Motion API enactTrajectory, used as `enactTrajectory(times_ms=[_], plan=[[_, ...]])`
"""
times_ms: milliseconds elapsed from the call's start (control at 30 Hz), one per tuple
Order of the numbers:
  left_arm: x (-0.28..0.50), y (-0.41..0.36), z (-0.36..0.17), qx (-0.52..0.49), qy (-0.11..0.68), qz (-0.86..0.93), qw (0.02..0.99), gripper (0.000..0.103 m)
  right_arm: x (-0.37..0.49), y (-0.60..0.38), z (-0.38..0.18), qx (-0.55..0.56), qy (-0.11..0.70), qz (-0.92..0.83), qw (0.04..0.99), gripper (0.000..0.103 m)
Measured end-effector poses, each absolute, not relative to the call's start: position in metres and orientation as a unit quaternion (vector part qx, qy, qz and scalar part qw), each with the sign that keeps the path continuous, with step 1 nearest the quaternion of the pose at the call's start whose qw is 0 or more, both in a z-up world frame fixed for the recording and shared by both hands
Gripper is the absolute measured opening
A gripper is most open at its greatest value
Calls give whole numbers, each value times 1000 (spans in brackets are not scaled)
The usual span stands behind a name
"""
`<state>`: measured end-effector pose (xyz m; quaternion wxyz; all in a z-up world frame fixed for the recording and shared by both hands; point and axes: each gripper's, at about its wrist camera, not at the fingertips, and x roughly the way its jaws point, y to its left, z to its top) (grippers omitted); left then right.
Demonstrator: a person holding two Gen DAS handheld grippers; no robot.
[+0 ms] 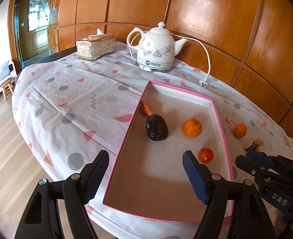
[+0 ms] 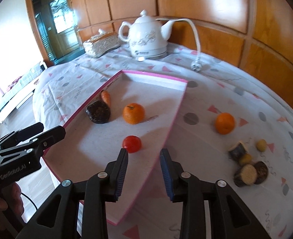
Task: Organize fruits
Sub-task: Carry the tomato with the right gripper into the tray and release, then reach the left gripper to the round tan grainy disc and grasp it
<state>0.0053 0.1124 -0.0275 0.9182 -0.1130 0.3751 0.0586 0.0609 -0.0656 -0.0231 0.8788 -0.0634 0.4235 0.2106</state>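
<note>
The table (image 1: pixel 70 99), under a patterned cloth, bore a pink tray (image 1: pixel 224 131) at centre, kettle (image 1: pixel 156 49) and tissue box (image 1: pixel 95 46) above, an orange (image 2: pixel 224 123) and wood slices (image 2: pixel 246 174) at right.

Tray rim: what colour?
Pink, around the tray; inside is pale grey-white. The left wrist view shows it best.

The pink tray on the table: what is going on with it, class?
A person holds a tool in each hand over the pink tray. It already holds a tomato, an orange, a carrot and a dark fruit. The right tool is open and empty near the tomato. Another orange waits on the tablecloth.
</note>
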Motion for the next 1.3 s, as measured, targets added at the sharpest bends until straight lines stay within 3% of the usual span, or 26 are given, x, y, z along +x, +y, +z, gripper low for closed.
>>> enactTrajectory(times_ms=[667,1300], plan=[[7,83,-21,-67,381,19,922,77,16,-192,-31,1,416,31,909,38],[39,5,-10,15,408,-113,906,77,-14,-286,-49,61,428,-93,897,38]])
